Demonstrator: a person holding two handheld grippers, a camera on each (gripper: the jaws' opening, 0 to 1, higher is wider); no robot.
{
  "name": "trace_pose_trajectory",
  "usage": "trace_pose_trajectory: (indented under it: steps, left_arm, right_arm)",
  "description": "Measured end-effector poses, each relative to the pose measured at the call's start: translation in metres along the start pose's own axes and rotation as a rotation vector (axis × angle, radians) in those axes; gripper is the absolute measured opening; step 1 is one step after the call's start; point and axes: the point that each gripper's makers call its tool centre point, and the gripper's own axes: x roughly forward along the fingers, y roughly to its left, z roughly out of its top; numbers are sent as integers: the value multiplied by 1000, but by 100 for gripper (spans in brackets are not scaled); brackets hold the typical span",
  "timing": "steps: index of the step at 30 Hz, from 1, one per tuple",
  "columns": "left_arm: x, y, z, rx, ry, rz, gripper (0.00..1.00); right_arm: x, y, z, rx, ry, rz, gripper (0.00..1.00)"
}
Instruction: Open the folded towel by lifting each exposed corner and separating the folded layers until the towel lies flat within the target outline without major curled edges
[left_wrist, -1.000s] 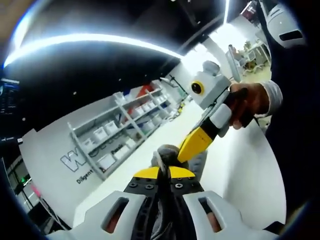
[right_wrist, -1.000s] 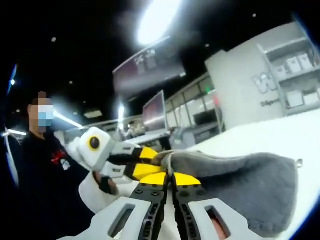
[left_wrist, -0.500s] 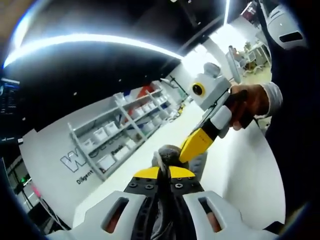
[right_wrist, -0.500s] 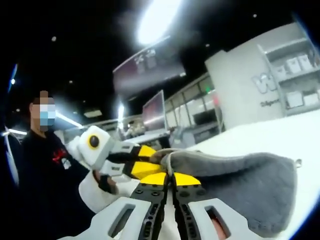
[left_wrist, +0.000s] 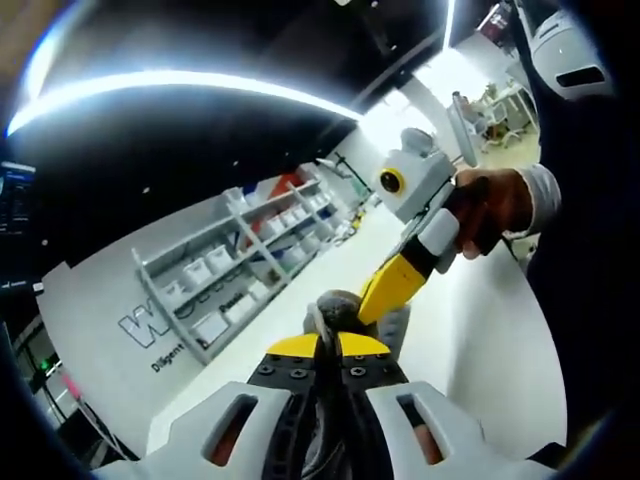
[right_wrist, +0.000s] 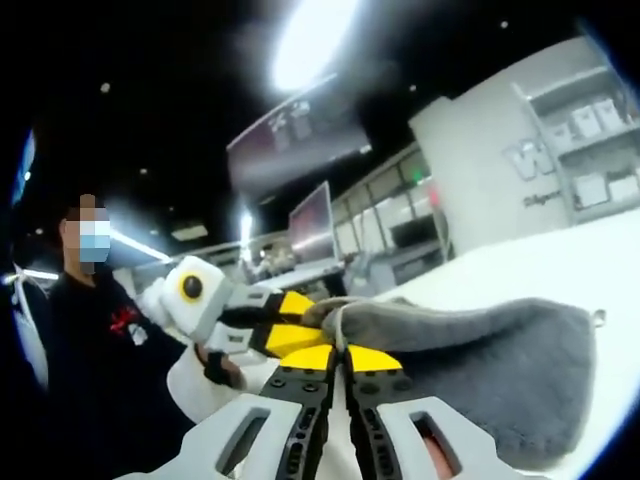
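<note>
The grey towel (right_wrist: 480, 365) hangs lifted above the white table (right_wrist: 600, 270), sagging to the right in the right gripper view. My right gripper (right_wrist: 338, 357) is shut on the towel's upper edge. My left gripper (left_wrist: 327, 345) is shut on a bunched bit of the towel (left_wrist: 338, 305). The two grippers pinch it close together, almost touching. The right gripper (left_wrist: 392, 283) reaches in from the right of the left gripper view, held by a hand (left_wrist: 495, 205). The left gripper (right_wrist: 268, 322) enters the right gripper view from the left.
The white table (left_wrist: 470, 340) stretches under both grippers. Grey shelves with white bins (left_wrist: 230, 265) line a white lettered wall behind it. Monitors (right_wrist: 310, 225) stand at the table's far side. The person's dark-clothed body (right_wrist: 90, 380) is close on the left.
Both grippers keep the same hold on the towel. Only the views have shifted slightly.
</note>
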Motion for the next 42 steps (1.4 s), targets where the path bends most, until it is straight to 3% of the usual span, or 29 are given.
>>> trace_pose_trajectory:
  steps: [18,21,29,38,42]
  left_arm:
    - [-1,-30,10,26,-7,-61,21]
    - [1,-35,6,56,20,-72,23]
    - [3,-36,9,78,23,-57,22]
    - [-2,-30,10,74,16,-34,8]
    - [-4,-24,10,73,8,-18,6]
  right_arm:
    - [5,9,9,113,-43,37,0]
    - [5,14,13,151,-58,65,1]
    - [5,16,13,122,-58,63,1]
    - [3,15,12,84,-51,52,6]
    - [2,14,12,75,-49,51,6]
